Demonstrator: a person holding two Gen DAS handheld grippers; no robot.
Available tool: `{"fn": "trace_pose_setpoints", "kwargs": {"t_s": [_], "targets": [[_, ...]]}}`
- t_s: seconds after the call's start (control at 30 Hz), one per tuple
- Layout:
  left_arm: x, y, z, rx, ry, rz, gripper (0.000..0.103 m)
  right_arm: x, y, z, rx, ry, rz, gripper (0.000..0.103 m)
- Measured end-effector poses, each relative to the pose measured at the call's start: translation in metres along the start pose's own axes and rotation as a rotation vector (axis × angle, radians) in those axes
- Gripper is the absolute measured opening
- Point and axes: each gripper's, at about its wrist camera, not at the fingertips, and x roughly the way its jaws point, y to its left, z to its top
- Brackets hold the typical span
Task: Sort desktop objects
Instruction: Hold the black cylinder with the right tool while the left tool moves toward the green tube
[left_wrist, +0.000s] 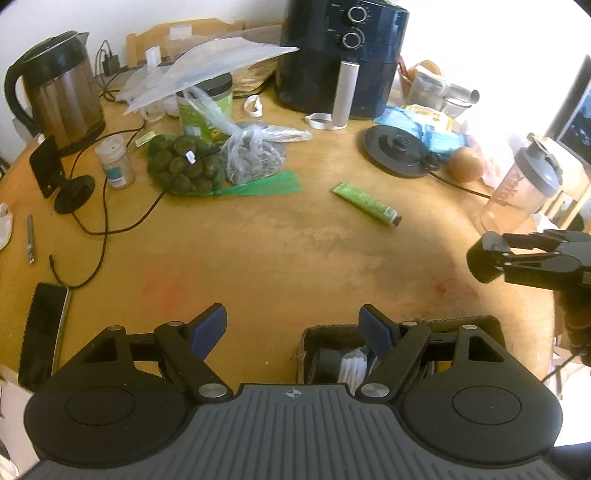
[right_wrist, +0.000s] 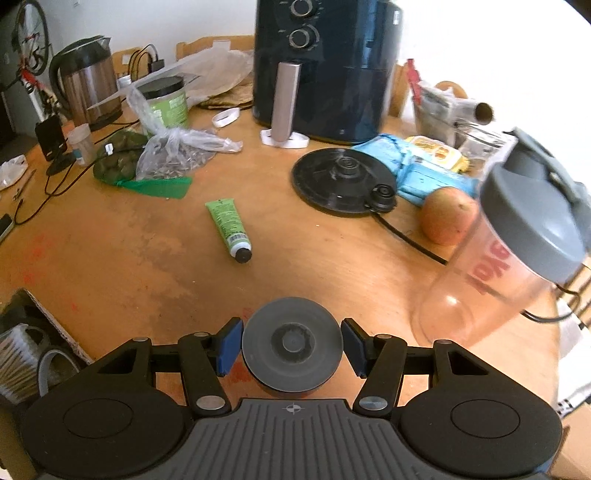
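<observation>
right fingers (right_wrist: 231, 345) pinch grey round lid (right_wrist: 291, 345) | left fingers (left_wrist: 210, 326) spread, empty | green tube (right_wrist: 229, 229) well beyond

Bright daylight from the right, past the shaker bottle (right_wrist: 517, 251); upper right corner blown out to white in both views. Soft shadow on the wooden table (left_wrist: 277, 240) left of the bottle. Dull glare on the steel kettle (left_wrist: 62, 92), far left of the bottle. Strong fisheye bending at the edges, dark rounded corners. Slight softness throughout; bottle itself smeared and blurred in the right wrist view. Warm orange cast overall.
</observation>
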Motion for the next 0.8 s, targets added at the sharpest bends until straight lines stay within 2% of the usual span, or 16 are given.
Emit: {"fn": "trace_pose_setpoints", "kwargs": {"t_s": [0.8], "targets": [[0.030, -0.020, 0.026, 0.183, -0.011, -0.140, 0.079, -0.086, 0.002, -0.039, 0.185, -0.022, -0.183, 0.061]]}}
